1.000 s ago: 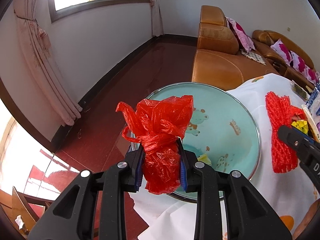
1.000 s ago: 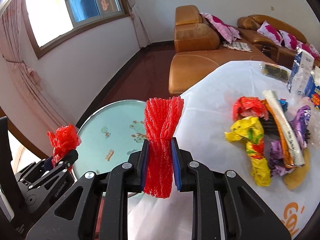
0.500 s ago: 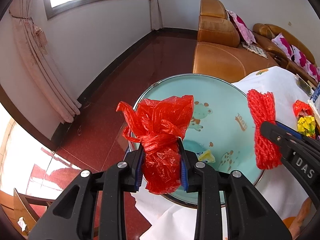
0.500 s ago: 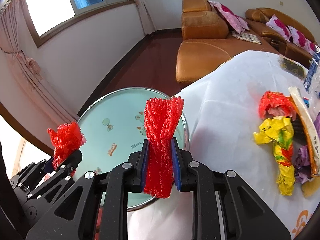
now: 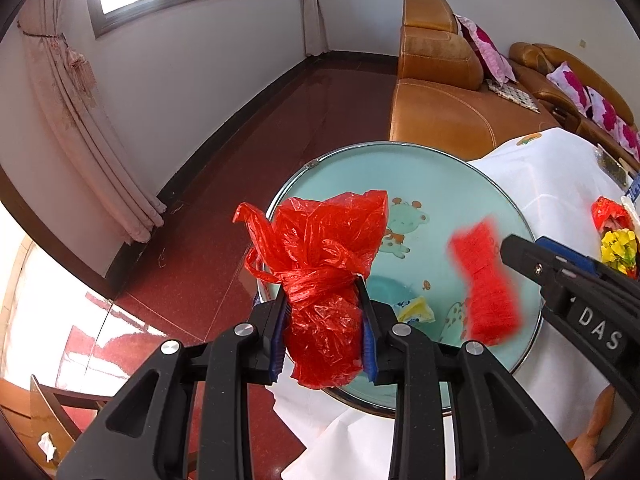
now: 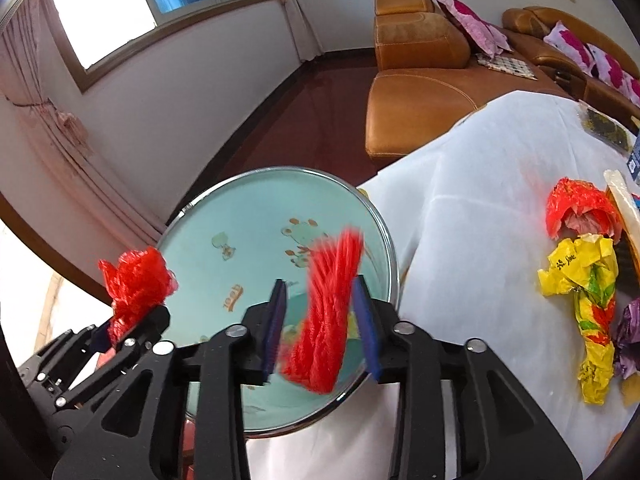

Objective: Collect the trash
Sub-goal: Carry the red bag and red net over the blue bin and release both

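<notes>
My left gripper (image 5: pixel 324 326) is shut on a crumpled red plastic bag (image 5: pixel 324 276) and holds it over the near rim of a pale green basin (image 5: pixel 436 184) with cartoon prints. My right gripper (image 6: pixel 322 326) is open over the basin (image 6: pixel 248 216); a red mesh net (image 6: pixel 328 316) hangs blurred between its spread jaws, loose and tilted. In the left wrist view the net (image 5: pixel 486 284) shows blurred above the basin, clear of the right gripper's fingers (image 5: pixel 560 276). A yellow scrap (image 5: pixel 416 312) lies in the basin.
More wrappers lie on the white tablecloth (image 6: pixel 472 208) to the right: a red one (image 6: pixel 580 208), a yellow one (image 6: pixel 588 304), a purple one (image 6: pixel 632 328). An orange leather sofa (image 6: pixel 416 80) stands behind the table. Red floor lies to the left.
Both grippers moved over the basin. My right gripper opened and let go of the red net, which now drops blurred. My left gripper keeps its hold on the red bag.
</notes>
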{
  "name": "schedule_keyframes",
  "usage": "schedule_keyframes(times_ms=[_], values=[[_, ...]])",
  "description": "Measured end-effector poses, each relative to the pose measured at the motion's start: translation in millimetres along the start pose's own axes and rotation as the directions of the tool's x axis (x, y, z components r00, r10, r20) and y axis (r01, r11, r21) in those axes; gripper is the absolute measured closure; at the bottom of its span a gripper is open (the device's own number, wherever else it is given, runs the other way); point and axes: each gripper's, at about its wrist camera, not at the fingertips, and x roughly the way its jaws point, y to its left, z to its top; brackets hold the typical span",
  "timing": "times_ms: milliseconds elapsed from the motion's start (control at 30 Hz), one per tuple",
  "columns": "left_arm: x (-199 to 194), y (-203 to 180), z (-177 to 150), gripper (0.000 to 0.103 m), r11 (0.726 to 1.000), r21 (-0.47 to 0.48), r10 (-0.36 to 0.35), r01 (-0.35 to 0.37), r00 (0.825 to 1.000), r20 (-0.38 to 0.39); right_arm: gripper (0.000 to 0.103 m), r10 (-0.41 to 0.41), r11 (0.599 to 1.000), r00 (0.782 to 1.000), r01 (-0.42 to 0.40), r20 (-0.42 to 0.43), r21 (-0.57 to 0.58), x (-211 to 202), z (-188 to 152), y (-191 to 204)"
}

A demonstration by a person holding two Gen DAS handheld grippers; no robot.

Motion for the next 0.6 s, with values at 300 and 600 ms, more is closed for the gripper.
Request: schedule_keyframes(times_ms=[300,600], values=[[-5,2,1,0.045,1.0,-0.017,0.012,-0.011,1.0,0.013,0.054,-0.049,0.999,0.996,0.048,0.072,0.017,-28,-1,-6],[-35,-1,1,0.008,1.0,-0.018,0.018,-0.016,0.991,0.135,0.041,-0.123,0.99,0.983,0.112,0.133,0.082,-62,-9,-34]])
